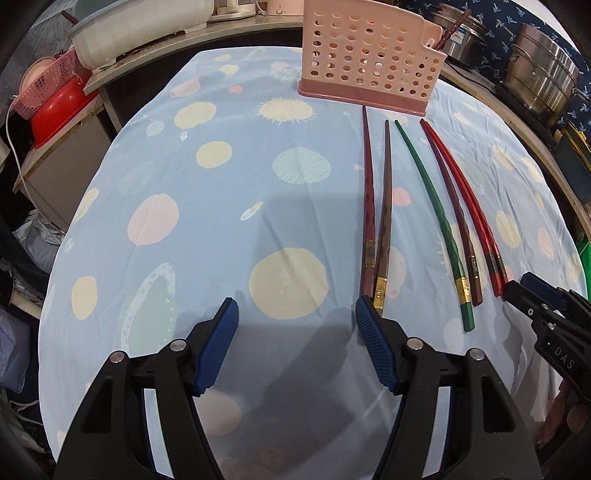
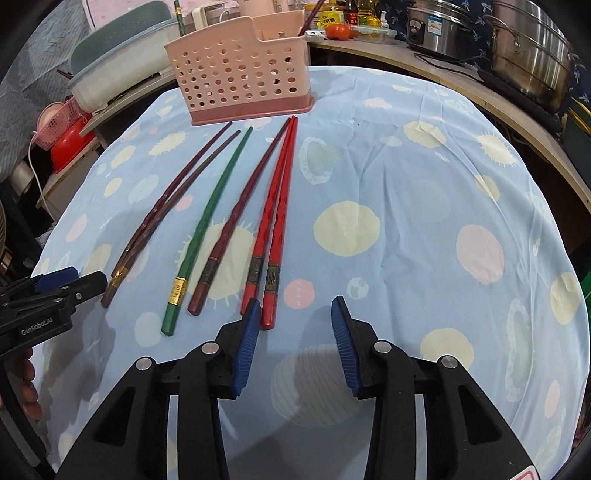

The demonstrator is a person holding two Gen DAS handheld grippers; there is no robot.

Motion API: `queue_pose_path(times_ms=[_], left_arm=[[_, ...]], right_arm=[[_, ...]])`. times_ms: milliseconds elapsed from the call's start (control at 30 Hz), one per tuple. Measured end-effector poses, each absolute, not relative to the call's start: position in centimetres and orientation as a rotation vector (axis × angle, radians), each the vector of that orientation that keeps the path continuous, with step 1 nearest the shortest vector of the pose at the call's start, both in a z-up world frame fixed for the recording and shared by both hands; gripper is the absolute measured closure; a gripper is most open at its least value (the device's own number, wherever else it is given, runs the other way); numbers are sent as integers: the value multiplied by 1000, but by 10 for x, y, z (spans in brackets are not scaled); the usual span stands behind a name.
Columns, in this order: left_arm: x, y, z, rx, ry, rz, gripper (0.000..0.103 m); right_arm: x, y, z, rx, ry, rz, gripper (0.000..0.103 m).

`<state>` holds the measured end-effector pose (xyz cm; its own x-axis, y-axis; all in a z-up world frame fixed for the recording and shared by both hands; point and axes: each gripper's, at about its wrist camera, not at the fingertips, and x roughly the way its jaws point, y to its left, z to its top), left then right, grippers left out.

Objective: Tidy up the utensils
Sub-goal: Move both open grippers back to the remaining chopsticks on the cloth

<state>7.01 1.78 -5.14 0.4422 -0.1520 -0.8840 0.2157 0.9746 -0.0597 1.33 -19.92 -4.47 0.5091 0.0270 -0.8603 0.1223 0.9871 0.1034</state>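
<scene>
Several chopsticks lie side by side on the blue spotted tablecloth [image 1: 221,206]: two dark maroon ones [image 1: 373,206] [image 2: 173,199], a green one [image 1: 432,206] [image 2: 210,218], a brown-red one [image 2: 240,221] and two bright red ones [image 2: 277,218] [image 1: 465,199]. A pink perforated utensil holder [image 1: 365,59] [image 2: 240,74] stands behind them with a chopstick in it. My left gripper [image 1: 297,321] is open and empty, its right fingertip beside the maroon pair's ends. My right gripper [image 2: 295,321] is open and empty, its left fingertip beside the red pair's ends.
Steel pots [image 2: 528,48] stand on a counter at the back right. A white tub [image 1: 140,29] and a red bowl with a pink basket [image 1: 55,99] are at the left. Bottles and a tomato [image 2: 338,31] sit behind the holder.
</scene>
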Motion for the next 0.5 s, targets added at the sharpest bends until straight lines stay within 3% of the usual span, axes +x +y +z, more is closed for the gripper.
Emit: queue_pose_path(times_ms=[267, 500], left_arm=[[70, 6, -54, 96, 1087, -242, 41], [74, -2, -55, 99, 1082, -254, 41]], right_arm=[[19, -196, -47, 139, 1038, -49, 68], [26, -193, -47, 133, 1037, -42, 80]])
